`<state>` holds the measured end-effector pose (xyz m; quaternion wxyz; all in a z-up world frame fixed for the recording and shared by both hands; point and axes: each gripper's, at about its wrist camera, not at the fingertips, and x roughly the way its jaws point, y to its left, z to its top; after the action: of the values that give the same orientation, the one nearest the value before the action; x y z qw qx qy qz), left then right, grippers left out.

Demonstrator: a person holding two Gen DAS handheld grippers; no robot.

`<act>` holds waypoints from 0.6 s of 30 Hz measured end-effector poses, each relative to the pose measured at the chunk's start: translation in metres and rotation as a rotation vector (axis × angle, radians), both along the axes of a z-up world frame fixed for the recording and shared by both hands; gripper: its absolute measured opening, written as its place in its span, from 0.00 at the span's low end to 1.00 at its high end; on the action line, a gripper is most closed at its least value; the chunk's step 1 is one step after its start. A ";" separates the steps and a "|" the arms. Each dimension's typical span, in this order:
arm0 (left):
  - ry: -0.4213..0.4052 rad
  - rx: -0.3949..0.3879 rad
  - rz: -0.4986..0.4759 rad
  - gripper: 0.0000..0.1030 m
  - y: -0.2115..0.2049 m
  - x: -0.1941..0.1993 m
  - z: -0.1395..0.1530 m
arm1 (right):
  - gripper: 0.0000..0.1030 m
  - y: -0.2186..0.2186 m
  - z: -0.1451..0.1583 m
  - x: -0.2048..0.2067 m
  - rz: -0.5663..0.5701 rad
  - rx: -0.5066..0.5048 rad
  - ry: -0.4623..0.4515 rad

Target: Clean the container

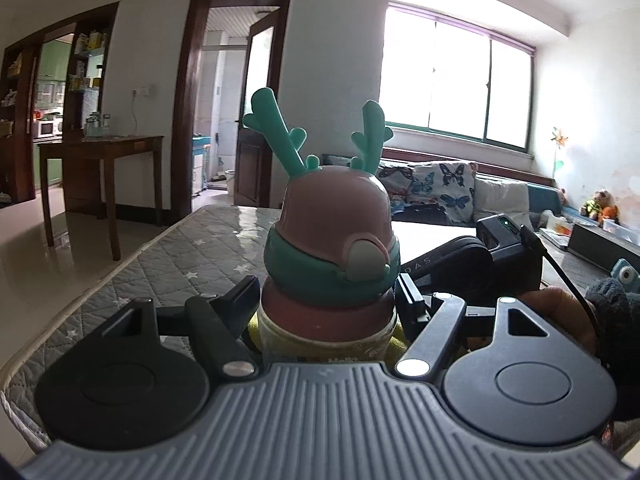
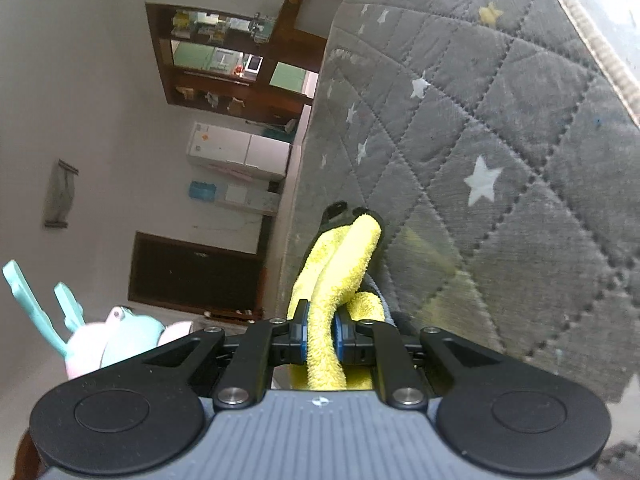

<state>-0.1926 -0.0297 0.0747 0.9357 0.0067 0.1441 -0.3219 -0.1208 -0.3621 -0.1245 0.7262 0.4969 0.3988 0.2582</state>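
Bottle point(image 1: 328, 308) fills the lower middle of the left wrist view, upright between the two black fingers of the left gripper point(image 1: 326, 300), which is part-way open and closed around its translucent body just under the pink collar. Its lid is a smooth, rounded pink dome with a green band, a grey flip tab and two teal plastic antlers point(image 1: 276, 132). The gripper points a little downward over the quilted grey table cover point(image 1: 176, 256), stitched in diamonds with white stars. At the right edge, a dark gloved hand point(image 1: 600, 320) grips the other device.

In the right wrist view the picture is rolled sideways. The right gripper point(image 2: 322, 340) is pinched fully together on a fluffy yellow cloth point(image 2: 340, 268), folded into a thick loop reaching toward frame centre. The bottle's lid shows blurred at lower left.
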 end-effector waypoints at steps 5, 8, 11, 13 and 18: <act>0.016 -0.001 -0.027 0.70 0.008 0.001 0.000 | 0.10 -0.002 0.009 -0.016 0.015 -0.031 -0.010; 0.028 -0.003 -0.020 0.70 0.010 0.000 0.000 | 0.10 -0.004 0.013 -0.025 0.018 -0.051 -0.017; 0.031 0.007 0.003 0.74 0.008 0.001 0.002 | 0.10 -0.004 0.018 -0.034 0.018 -0.064 -0.020; 0.039 0.007 0.010 0.74 0.009 -0.001 0.001 | 0.10 -0.003 0.021 -0.037 0.019 -0.073 -0.023; 0.035 0.017 0.034 0.74 0.013 -0.005 0.003 | 0.10 0.002 0.029 -0.051 0.037 -0.104 -0.036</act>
<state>-0.1976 -0.0172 0.0781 0.9383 0.0065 0.1633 -0.3048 -0.1718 -0.3604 -0.0958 0.7534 0.4462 0.4075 0.2594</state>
